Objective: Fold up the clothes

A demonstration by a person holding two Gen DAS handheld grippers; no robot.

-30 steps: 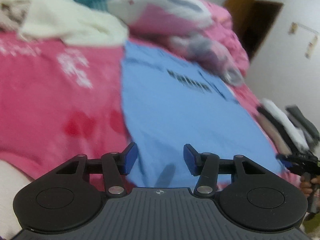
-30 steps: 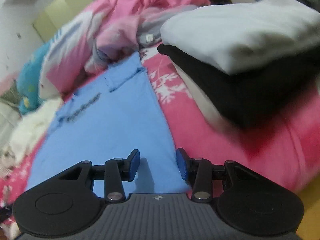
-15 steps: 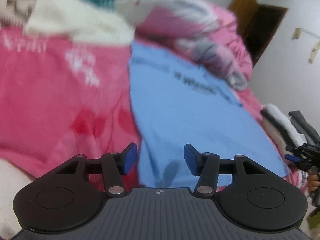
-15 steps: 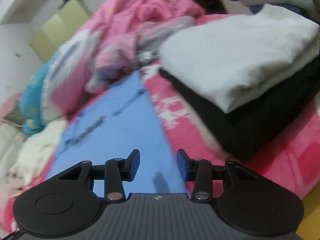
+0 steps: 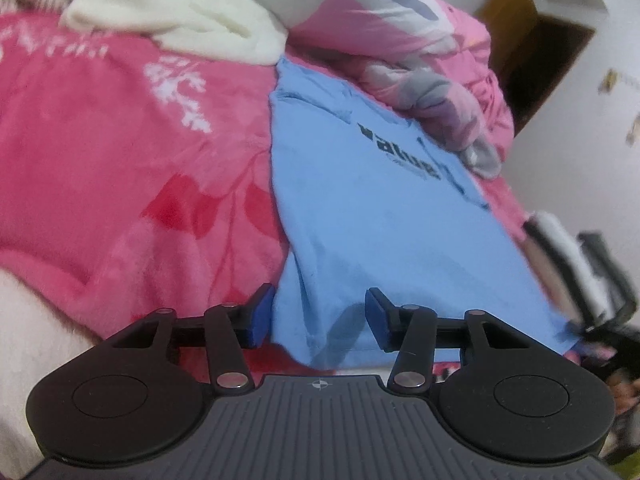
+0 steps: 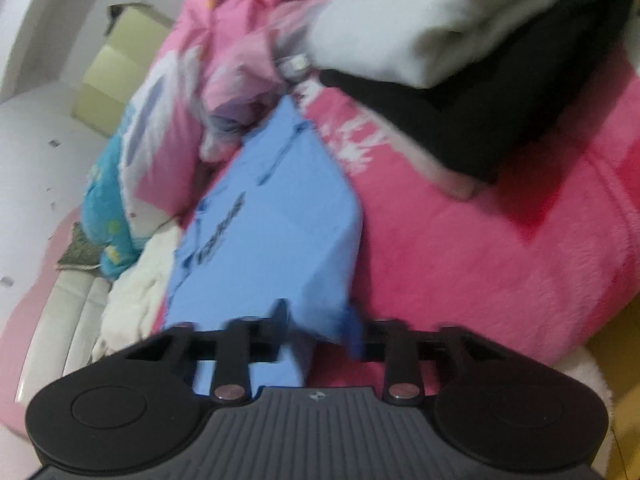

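The left gripper [image 5: 318, 318] has its jaws about half apart and closing, with the near left corner of the blue shirt [image 5: 384, 216] between the pads; the cloth does not look pinched yet. The right gripper [image 6: 318, 328] is closing too, narrower, with the near right corner of the shirt bunched between its pads; blur hides whether they press on it.

The shirt lies flat on the pink blanket [image 5: 120, 160], print up, its collar at the far end by a heap of pink bedding [image 5: 420, 60]. A folded pile [image 6: 460, 40] sits to the right, and a white fleece [image 5: 172, 16] far left.

Judging from this, the main risk is an uneven grab. If one corner slips free as the hem lifts, the fold goes askew. The plush blanket may get nipped along with the hem, dragging it. A wide swing right could knock the pile.
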